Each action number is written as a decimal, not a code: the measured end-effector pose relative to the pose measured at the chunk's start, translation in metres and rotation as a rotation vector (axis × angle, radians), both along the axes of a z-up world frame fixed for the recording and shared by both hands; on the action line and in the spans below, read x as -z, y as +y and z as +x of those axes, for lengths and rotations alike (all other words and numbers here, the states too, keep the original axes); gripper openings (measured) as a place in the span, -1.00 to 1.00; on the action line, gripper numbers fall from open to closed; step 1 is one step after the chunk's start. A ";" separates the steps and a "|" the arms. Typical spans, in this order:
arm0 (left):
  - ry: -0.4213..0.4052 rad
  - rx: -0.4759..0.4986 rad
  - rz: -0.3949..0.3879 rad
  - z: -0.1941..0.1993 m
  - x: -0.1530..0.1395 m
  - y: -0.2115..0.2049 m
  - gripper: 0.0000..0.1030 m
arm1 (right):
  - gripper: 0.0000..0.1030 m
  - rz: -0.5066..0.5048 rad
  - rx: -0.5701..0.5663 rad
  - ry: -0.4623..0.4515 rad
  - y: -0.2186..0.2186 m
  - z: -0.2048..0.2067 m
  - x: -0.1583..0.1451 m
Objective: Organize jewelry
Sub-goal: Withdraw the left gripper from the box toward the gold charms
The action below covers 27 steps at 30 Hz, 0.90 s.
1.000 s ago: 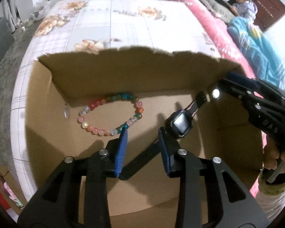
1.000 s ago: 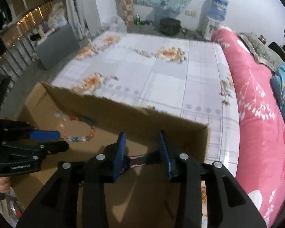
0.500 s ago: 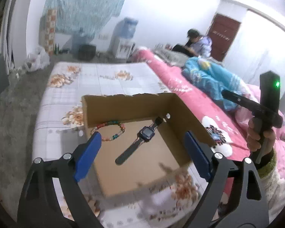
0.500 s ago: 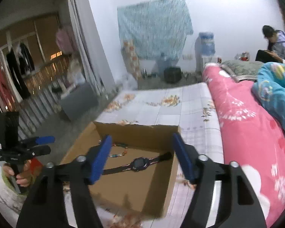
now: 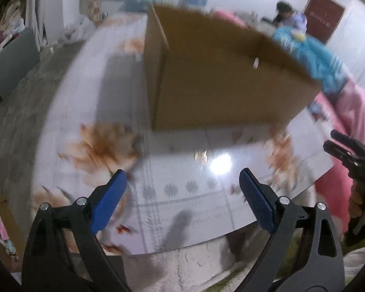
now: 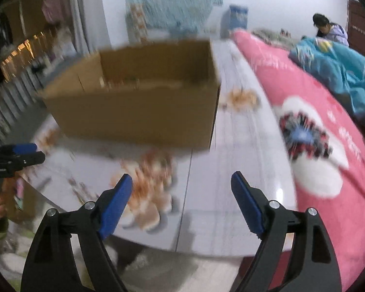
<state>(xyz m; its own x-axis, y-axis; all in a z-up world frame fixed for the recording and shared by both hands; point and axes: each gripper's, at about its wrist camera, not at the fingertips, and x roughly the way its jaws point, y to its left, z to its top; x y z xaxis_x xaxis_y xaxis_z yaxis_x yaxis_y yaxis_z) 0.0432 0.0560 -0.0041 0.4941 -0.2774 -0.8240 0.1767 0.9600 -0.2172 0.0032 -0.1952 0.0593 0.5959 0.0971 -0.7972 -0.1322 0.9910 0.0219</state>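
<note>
1. The left gripper (image 5: 182, 185), black-framed with blue finger pads, hangs low over the near edge of the glossy white table with orange flower prints (image 5: 182, 194); its fingers are spread wide and hold nothing.
2. The right gripper (image 6: 181, 189), of the same make, sits over the same near edge toward the table's right side, fingers likewise spread wide and empty.
3. In the left wrist view the right gripper shows at the far right edge, gripped by a hand; in the right wrist view the left gripper shows at the far left edge.
4. Further in, toward the middle of the table, stands the open brown cardboard box (image 6: 138, 112), resting on the tabletop, well apart from both grippers.
5. Both views are blurred; faint orange and pale smears low inside the box in the right wrist view may be the jewelry, but I cannot tell.
6. A pink floral quilt (image 6: 316, 146) lies along the table's right edge.
</note>
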 end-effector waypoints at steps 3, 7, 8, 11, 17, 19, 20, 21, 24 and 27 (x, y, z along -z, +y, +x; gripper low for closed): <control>0.048 0.002 0.027 0.005 0.022 -0.014 0.75 | 0.57 -0.001 0.023 0.067 0.004 0.003 0.023; -0.009 0.011 0.138 0.004 0.028 -0.029 0.77 | 0.57 -0.017 0.068 0.128 0.003 0.008 0.045; -0.018 0.021 0.171 0.004 0.030 -0.033 0.79 | 0.57 -0.022 0.073 0.135 0.003 0.009 0.048; -0.060 0.043 0.217 -0.001 0.033 -0.037 0.86 | 0.66 -0.080 0.067 0.111 0.010 0.011 0.052; -0.051 0.046 0.215 -0.002 0.033 -0.037 0.87 | 0.87 -0.079 0.076 0.109 0.011 0.014 0.055; -0.039 0.050 0.217 -0.001 0.032 -0.036 0.87 | 0.87 -0.073 0.077 0.106 0.011 0.014 0.055; -0.031 0.056 0.218 -0.001 0.032 -0.036 0.87 | 0.88 -0.068 0.079 0.107 0.009 0.016 0.056; -0.026 0.059 0.218 -0.001 0.031 -0.036 0.87 | 0.88 -0.068 0.079 0.110 0.008 0.017 0.056; -0.014 0.060 0.222 0.002 0.030 -0.033 0.87 | 0.88 -0.058 0.084 0.124 0.006 0.021 0.057; -0.028 0.063 0.219 0.005 0.028 -0.033 0.87 | 0.88 -0.054 0.099 0.138 0.006 0.024 0.058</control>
